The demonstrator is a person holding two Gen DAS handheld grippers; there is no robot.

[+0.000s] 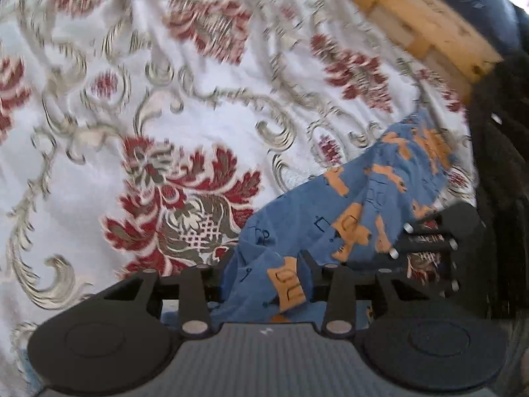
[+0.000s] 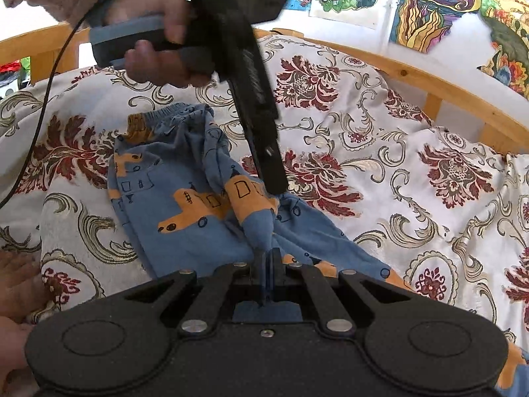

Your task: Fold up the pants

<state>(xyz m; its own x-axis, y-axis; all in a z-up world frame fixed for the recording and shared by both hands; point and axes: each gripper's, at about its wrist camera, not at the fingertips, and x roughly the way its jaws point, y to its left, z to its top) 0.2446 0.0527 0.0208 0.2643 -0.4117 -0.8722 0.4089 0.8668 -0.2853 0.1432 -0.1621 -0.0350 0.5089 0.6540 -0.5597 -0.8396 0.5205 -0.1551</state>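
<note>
Where the bedspread (image 2: 380,139) with its red and grey flower pattern covers the bed, a pair of blue pants (image 2: 185,198) printed with orange vehicles lies crumpled on it, the elastic waistband at the far end and one leg running toward the lower right of the right wrist view. At the upper left of that view a hand (image 2: 155,43) grips the handle of the left gripper (image 2: 277,192), which points steeply down with its tip touching or just above the pants near a raised ridge of cloth; a black cable hangs from the hand down the left side. From the left wrist view, which is blurred, the left gripper (image 1: 264,284) has its jaws parted partway, with a fold of the blue cloth lying between them; no pad can be seen pressing on it. Toward the middle of the right wrist view, the right gripper (image 2: 267,264) has its jaws closed together on a pinch of the pants, drawing the cloth up into a peak. Behind the bed runs a wooden bed frame (image 2: 429,76), and on the wall beyond it, at the upper right, hang colourful drawings (image 2: 426,3).
</note>
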